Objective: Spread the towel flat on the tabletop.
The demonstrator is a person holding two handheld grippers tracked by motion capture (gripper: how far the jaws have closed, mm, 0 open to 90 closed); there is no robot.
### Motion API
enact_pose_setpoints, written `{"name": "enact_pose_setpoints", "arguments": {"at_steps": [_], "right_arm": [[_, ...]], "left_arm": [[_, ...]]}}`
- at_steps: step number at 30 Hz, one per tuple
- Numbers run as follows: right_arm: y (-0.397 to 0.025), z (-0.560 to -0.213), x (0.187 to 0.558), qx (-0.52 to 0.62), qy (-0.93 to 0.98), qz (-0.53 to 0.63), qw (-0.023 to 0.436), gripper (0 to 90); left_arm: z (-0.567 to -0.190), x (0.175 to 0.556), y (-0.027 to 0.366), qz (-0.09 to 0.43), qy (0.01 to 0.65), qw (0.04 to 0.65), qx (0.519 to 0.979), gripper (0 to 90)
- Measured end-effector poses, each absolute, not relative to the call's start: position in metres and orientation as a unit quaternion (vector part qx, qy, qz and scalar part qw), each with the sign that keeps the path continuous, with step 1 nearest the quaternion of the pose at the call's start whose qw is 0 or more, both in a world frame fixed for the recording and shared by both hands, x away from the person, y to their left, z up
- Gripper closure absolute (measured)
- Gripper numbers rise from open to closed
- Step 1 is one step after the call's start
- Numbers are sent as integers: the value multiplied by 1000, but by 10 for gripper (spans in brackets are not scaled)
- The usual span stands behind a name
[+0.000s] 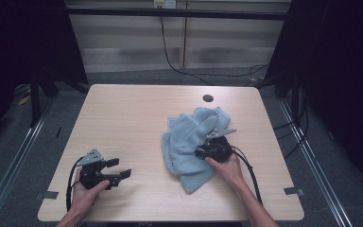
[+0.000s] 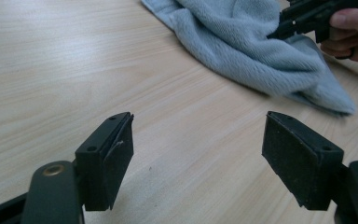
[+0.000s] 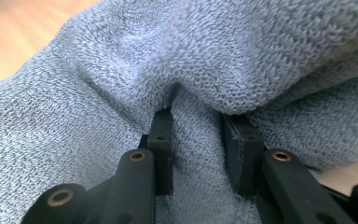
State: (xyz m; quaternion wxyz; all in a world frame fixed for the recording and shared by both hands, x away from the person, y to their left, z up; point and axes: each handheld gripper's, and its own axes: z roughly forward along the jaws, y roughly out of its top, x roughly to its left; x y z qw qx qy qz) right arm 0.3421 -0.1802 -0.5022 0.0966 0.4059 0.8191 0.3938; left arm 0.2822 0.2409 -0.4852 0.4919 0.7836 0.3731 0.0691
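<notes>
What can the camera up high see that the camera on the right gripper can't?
The high view takes in the whole table, the dark round hole near its far edge, the left gripper with its jaws open above bare wood, and both of the person's hands. The right gripper view looks close up at the looped weave of the blue towel, with a fold pinched between the jaws. Both show the towel and the right gripper shut on it.

Light wooden table (image 1: 137, 113), grey floor (image 1: 312, 156), pale panelled wall (image 1: 123, 42), dark surroundings, trailing black cables (image 1: 170, 61)
</notes>
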Motion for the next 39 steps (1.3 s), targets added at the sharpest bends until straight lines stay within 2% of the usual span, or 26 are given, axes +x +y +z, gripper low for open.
{"name": "enact_pose_setpoints", "arguments": {"at_steps": [10, 13, 14, 16, 20, 22, 25, 29, 34, 39], "right_arm": [[-143, -503, 304, 344, 840, 416, 43, 665], [-132, -500, 281, 322, 850, 416, 32, 620], [-130, -497, 273, 320, 848, 421, 12, 589], [-131, -494, 271, 320, 847, 425, 4, 570], [-146, -478, 268, 327, 836, 440, 19, 506], [-156, -470, 271, 331, 831, 446, 35, 474], [-169, -453, 281, 342, 823, 448, 67, 445], [-174, -441, 314, 359, 823, 427, 106, 413], [-159, -428, 359, 369, 802, 454, 116, 371], [-144, -437, 385, 378, 801, 453, 105, 343]], "left_arm": [[-485, 283, 244, 69, 383, 495, 777, 256], [-484, 283, 245, 67, 384, 499, 774, 262], [-483, 284, 246, 66, 385, 500, 773, 272], [-482, 285, 246, 60, 385, 504, 771, 288], [-473, 289, 241, 77, 374, 503, 776, 310], [-467, 292, 239, 63, 371, 522, 766, 316], [-462, 301, 229, 81, 360, 509, 778, 322], [-468, 330, 206, 58, 366, 501, 782, 331], [-480, 354, 184, 43, 367, 483, 794, 348], [-495, 362, 174, 36, 365, 457, 810, 355]]}}
